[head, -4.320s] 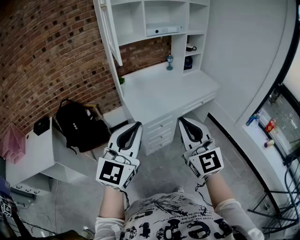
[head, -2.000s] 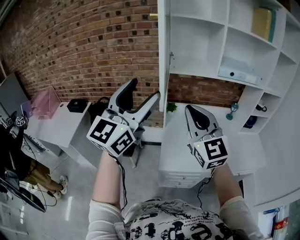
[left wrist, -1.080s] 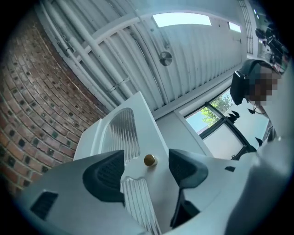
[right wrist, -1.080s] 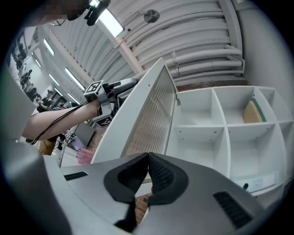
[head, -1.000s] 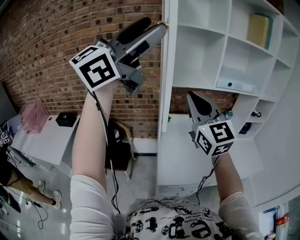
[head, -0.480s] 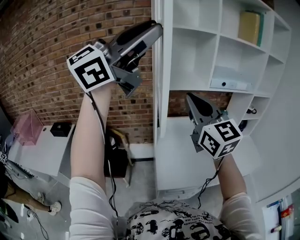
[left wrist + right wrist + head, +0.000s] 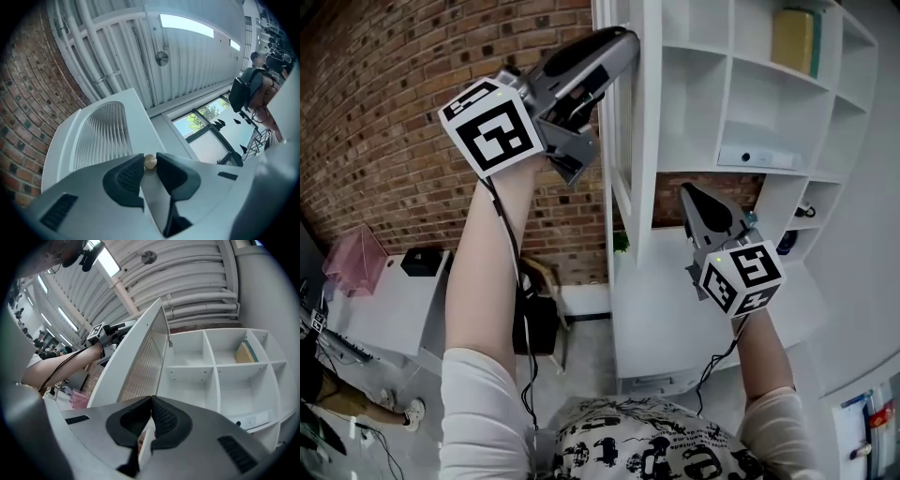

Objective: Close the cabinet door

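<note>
- The cabinet door [image 7: 623, 141] is seen edge-on in the upper centre of the head view, and the way from the left half of the frame into the shelves [image 7: 694, 103] is barred by it.
- Left of the door, open room before the brick wall [image 7: 384, 112] is crossed by the raised left arm [image 7: 492, 262].
- The gap between the closing jaws of the left tool [image 7: 623, 42] is filled by the door's knob [image 7: 150, 161].
- Right of the door, the nearest compartments are bare; those at far right are taken up by a yellowish box [image 7: 792, 42] and a white device [image 7: 759, 157].
- The desk [image 7: 666, 309] at lower centre is bare.
</note>
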Action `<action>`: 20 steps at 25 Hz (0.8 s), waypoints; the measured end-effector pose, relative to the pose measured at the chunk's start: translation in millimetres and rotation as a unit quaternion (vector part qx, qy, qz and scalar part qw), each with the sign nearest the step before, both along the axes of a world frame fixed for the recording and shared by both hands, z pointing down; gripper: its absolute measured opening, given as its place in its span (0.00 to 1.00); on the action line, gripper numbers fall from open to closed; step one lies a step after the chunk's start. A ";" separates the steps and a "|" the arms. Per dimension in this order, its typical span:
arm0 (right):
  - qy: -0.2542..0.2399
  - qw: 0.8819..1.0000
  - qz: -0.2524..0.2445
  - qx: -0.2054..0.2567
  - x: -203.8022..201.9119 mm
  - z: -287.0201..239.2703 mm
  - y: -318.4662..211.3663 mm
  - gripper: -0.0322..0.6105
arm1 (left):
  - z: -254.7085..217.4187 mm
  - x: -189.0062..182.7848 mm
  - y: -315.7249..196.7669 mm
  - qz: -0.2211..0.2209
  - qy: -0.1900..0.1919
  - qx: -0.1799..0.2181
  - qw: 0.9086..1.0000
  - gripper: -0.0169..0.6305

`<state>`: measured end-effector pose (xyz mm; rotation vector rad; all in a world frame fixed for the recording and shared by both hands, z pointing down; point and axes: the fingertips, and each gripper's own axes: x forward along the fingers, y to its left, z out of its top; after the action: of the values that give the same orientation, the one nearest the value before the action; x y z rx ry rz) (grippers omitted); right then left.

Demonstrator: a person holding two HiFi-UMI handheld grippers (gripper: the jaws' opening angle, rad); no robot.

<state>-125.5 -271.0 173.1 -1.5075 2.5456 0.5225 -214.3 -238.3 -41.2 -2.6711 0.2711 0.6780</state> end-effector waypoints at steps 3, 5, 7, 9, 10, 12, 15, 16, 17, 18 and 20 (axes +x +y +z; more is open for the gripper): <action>-0.009 1.000 -0.005 0.002 17.8 -4.1 -10.6 0.07 | -0.9 15.6 -5.7 -0.020 -0.010 0.006 1.000 0.17; -0.010 1.000 -0.010 0.007 29.4 -7.4 -16.6 0.07 | -2.0 29.8 -5.9 -0.030 -0.013 0.021 0.999 0.17; -0.005 1.000 -0.012 0.009 42.0 -8.7 -18.2 0.07 | -2.5 45.4 -5.4 -0.036 -0.006 0.027 0.999 0.17; 0.002 1.000 -0.016 0.009 57.8 -7.7 -18.8 0.07 | -0.7 61.5 -6.7 -0.045 -0.003 0.024 0.999 0.17; 0.003 1.000 -0.020 0.008 66.8 -6.8 -20.1 0.07 | 0.7 70.1 -7.9 -0.053 -0.005 0.024 0.998 0.17; 0.003 1.000 -0.030 0.005 85.3 -5.8 -24.4 0.07 | 2.5 86.4 -10.9 -0.071 -0.009 0.023 0.997 0.17; 0.009 0.999 -0.042 0.002 109.2 -10.6 -33.5 0.07 | -1.6 105.9 -18.0 -0.097 -0.005 0.017 0.995 0.17; 0.011 0.999 -0.046 0.004 115.4 -12.7 -36.1 0.07 | -3.1 110.9 -20.6 -0.106 -0.002 0.015 0.994 0.17; 0.012 0.999 -0.050 0.006 120.8 -13.8 -37.6 0.07 | -3.7 115.3 -22.4 -0.116 0.001 0.013 0.993 0.17; 0.013 0.998 -0.054 0.009 125.6 -13.6 -37.8 0.07 | -3.2 119.3 -23.2 -0.126 0.003 0.012 0.992 0.17; 0.016 0.998 -0.059 0.014 135.4 -9.9 -36.1 0.07 | -0.4 127.8 -22.8 -0.147 0.006 0.007 0.989 0.17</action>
<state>9.9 -307.1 163.2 -1.3406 2.6195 0.5697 -86.5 -261.1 -41.5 -2.5407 0.6446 0.5997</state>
